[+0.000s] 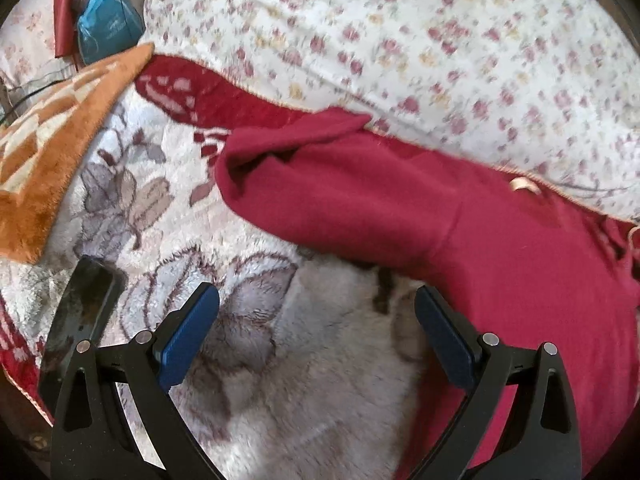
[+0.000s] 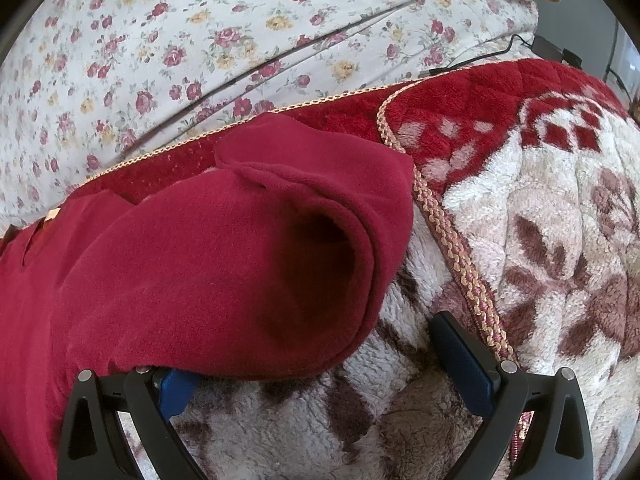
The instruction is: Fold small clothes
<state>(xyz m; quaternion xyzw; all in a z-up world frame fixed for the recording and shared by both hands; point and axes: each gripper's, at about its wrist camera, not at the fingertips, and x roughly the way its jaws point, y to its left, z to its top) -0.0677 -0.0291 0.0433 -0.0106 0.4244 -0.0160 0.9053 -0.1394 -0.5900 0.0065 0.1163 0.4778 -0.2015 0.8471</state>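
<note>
Nearest the left wrist camera, the left gripper hangs with its jaws spread wide and nothing between them, its blue pads over the fluffy cream blanket with brown leaf pattern. Just left of it a black glossy phone lies on that blanket. In the right wrist view, the right gripper is likewise released, jaws wide apart; its left pad sits partly under the hem of the dark red fleece garment, but nothing is pinched.

The garment lies spread on the bed, a sleeve stretching out with its open cuff gaping toward the right camera. In the left view the same garment runs from the right edge toward the middle, its sleeve end rumpled. An orange-and-cream plush cloth sits to the left. Beyond the garment runs the blanket's red border with gold braided trim, then a white sheet printed with small roses.
</note>
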